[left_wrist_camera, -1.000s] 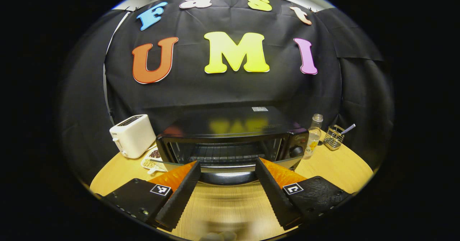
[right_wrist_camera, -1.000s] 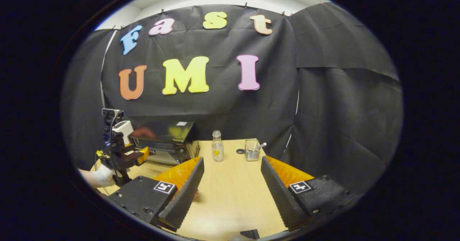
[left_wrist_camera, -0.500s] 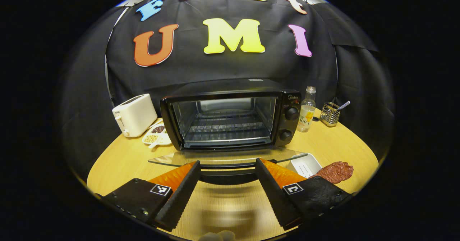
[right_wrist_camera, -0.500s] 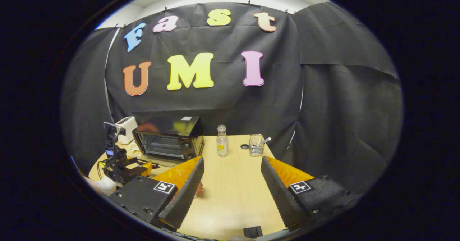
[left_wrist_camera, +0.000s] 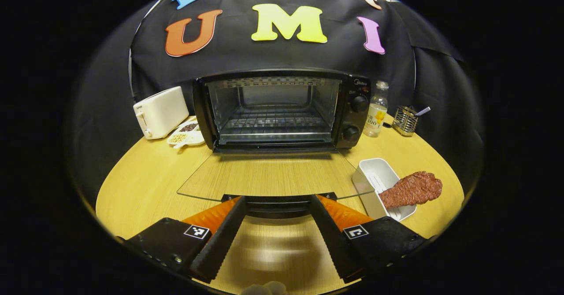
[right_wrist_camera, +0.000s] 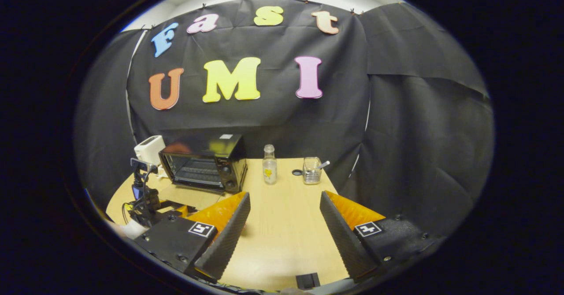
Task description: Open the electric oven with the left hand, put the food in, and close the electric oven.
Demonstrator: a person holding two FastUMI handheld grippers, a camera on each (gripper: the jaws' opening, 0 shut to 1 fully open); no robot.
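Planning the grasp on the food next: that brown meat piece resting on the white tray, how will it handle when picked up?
The meat piece looks like a moulded prop with a bumpy surface, so probably stiff and grippy rather than floppy. It overhangs the white tray rim, so a nudge may tip it off or shift the tray. Its tapered end likely suits the gripper best.
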